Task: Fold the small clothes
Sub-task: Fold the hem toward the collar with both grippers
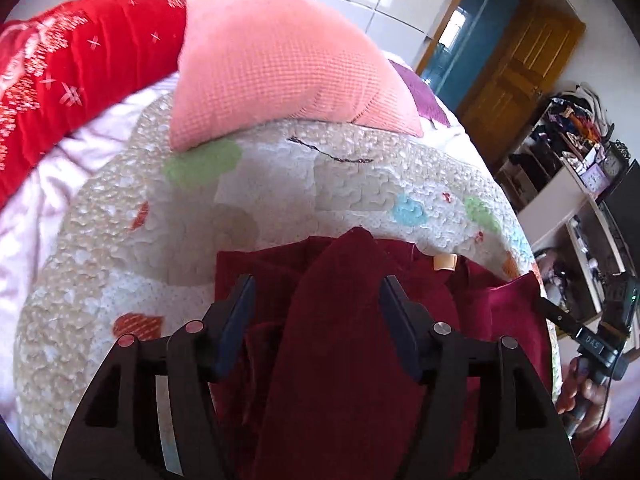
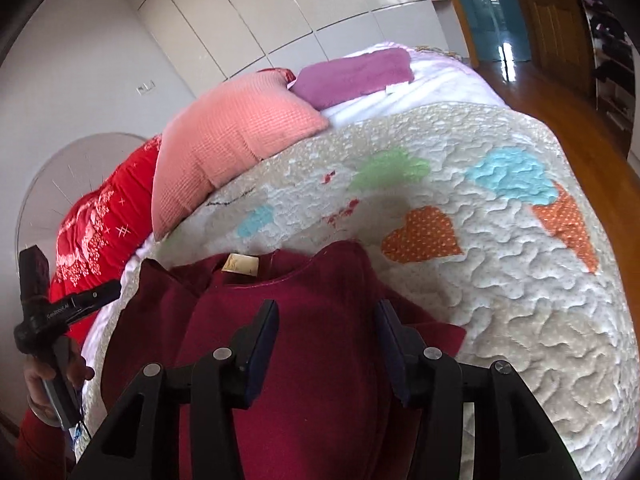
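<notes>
Dark red top (image 2: 304, 320) lying on the quilt (image 2: 500, 280) near the bed's close edge, neckline and tan label (image 2: 241, 263) facing away toward the pillows. Looks partly folded already: in the left view a long flap of the same cloth (image 1: 344, 320) laid up the middle over the rest, with a fold bunched on the right side. Not neat yet, edges uneven, bottom part hidden under the tools so hard to say how that end sits.

Left tongs (image 1: 316, 320) released, jaws standing apart with the flap running up between them, pads not pinching it as far as visible. Right tongs (image 2: 326, 340) also let go, jaws spread over the chest area below the neckline, cloth lying flat under the gap and nothing clamped. Each view catching the other handle at its edge, with a hand (image 2: 52, 384) wrapped around it.

Guessing roughly halfway: side folded in, probably a cross fold and some smoothing left. No finished pile visible, so can't tell about other items.

Further out: pink pillow (image 2: 236, 148), red blanket (image 1: 80, 80) beside it, purple towel (image 2: 356, 76) farther up the bed, wood floor (image 2: 560, 120) past that.
</notes>
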A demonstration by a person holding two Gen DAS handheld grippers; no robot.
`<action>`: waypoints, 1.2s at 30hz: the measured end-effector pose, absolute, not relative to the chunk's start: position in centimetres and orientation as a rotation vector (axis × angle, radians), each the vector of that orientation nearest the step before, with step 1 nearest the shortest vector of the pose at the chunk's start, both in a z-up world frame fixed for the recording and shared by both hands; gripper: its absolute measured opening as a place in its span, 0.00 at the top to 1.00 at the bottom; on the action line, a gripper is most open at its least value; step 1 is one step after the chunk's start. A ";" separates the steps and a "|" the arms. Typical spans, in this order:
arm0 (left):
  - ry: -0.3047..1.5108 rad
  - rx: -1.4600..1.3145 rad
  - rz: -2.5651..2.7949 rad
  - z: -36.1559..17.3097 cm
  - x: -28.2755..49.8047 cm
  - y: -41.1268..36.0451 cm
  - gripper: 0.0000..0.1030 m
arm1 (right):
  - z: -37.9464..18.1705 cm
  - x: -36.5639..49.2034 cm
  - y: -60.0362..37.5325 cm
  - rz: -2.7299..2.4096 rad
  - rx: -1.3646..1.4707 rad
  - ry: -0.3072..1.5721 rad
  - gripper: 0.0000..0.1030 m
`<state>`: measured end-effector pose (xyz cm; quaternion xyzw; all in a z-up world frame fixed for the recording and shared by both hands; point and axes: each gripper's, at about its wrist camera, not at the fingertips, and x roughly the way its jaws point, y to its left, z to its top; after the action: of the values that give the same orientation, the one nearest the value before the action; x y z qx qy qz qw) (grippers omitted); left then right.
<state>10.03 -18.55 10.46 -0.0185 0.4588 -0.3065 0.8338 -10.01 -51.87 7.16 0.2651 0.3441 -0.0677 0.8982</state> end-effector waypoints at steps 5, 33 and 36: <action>1.019 -0.052 -0.719 9.3 11.9 -20.4 0.38 | 7.1 -9.8 -51.7 -0.125 0.535 0.698 0.53; 1.013 -0.036 -0.552 8.8 13.7 -18.5 0.94 | 9.7 -11.7 -52.2 -0.267 0.503 0.710 0.72; 0.964 0.037 -0.568 9.9 10.6 -17.3 0.94 | 10.5 -13.4 -49.3 -0.144 0.479 0.733 0.72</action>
<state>10.62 -17.34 9.91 0.0177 0.4573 -0.2695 0.8473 -13.37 -49.31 10.47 0.2316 0.3544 -0.0695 0.9033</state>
